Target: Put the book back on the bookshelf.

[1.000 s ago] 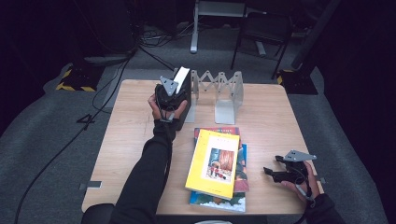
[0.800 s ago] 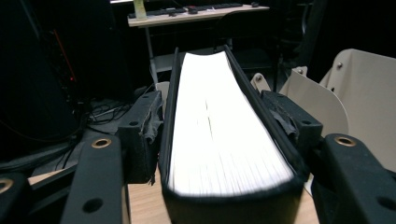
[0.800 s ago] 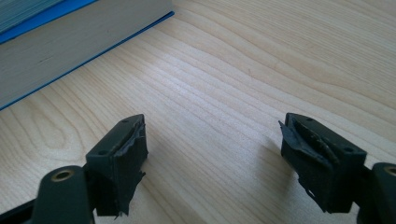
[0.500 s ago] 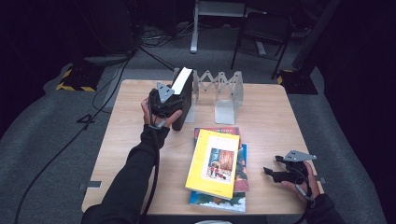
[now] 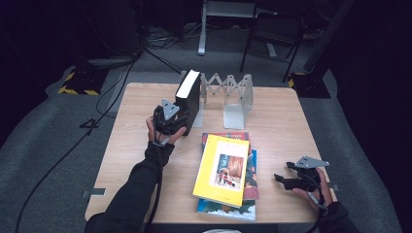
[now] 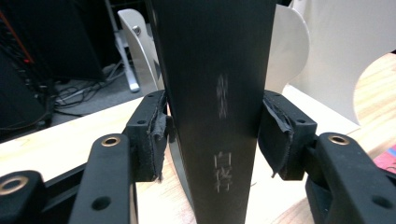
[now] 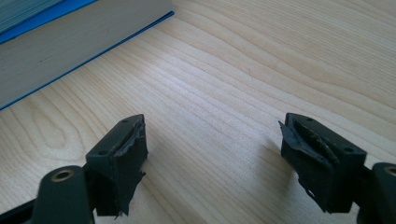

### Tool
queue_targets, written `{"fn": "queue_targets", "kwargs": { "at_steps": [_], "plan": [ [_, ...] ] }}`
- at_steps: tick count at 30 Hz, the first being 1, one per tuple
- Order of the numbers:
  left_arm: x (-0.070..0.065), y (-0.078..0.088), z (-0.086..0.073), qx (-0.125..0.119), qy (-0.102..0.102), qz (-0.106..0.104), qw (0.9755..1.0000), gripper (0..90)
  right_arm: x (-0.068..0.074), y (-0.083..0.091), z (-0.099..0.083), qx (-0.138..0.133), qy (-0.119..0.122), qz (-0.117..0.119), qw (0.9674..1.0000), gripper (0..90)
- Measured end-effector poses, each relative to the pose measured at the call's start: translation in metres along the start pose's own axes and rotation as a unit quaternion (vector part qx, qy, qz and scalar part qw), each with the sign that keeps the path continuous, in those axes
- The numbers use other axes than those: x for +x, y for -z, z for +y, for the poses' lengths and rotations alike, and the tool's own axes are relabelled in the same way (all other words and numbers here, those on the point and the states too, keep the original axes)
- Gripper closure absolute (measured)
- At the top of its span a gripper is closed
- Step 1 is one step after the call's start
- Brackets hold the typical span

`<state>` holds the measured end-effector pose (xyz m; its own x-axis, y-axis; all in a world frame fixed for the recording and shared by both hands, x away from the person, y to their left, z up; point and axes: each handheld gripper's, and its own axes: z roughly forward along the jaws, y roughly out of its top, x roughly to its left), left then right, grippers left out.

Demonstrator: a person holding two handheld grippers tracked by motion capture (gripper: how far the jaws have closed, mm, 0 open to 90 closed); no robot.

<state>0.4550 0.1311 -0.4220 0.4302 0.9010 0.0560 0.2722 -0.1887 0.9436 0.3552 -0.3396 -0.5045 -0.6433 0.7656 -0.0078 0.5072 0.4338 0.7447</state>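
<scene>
The left gripper [image 5: 171,118], left of centre in the high view, pinches a black book [image 5: 189,99] by its spine. In the left gripper view the book [image 6: 217,107] stands upright between the two pads [image 6: 156,135], which touch it on both sides, and pale lettering (too blurred to read) runs down the spine. The jaws have just been closing, with the book between them. In the high view the book stands on its bottom edge at the upper left part of the wooden table [image 5: 141,141], with its white page edges on top. It is just beside the left end of a white folding bookstand [image 5: 228,94].

The right gripper [image 5: 291,178] rests low at the lower right of the high view, in the person's hand. In the right gripper view its jaws are spread wide over bare tabletop [image 7: 224,93] with nothing between them. The corner of a blue-covered book [image 7: 60,37] lies in the upper left of that view.

A stack of books [image 5: 226,172] lies flat at the lower middle of the high view, between the two grippers. A yellow book is on top.
</scene>
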Motion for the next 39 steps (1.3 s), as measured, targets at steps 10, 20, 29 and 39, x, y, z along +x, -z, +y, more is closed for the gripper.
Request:
{"fn": "queue_targets", "kwargs": {
  "at_steps": [10, 20, 29, 39],
  "plan": [
    [-0.015, -0.011, 0.002, -0.004, 0.019, 0.048, 0.9987, 50.4, 0.000, 0.000, 0.000, 0.000, 0.000, 0.000, 1.0000, 22.7],
    [-0.025, -0.028, 0.009, -0.004, 0.064, 0.111, 0.9918, 51.7, 0.000, 0.000, 0.000, 0.000, 0.001, 0.001, 1.0000, 22.7],
    [-0.027, -0.030, 0.008, -0.007, 0.067, 0.110, 0.9917, 51.3, 0.000, 0.000, 0.000, 0.000, 0.002, 0.002, 1.0000, 22.6],
    [-0.027, -0.032, 0.009, -0.006, 0.068, 0.107, 0.9919, 50.2, 0.000, 0.000, 0.000, 0.000, 0.001, 0.002, 1.0000, 22.6]
  ]
}}
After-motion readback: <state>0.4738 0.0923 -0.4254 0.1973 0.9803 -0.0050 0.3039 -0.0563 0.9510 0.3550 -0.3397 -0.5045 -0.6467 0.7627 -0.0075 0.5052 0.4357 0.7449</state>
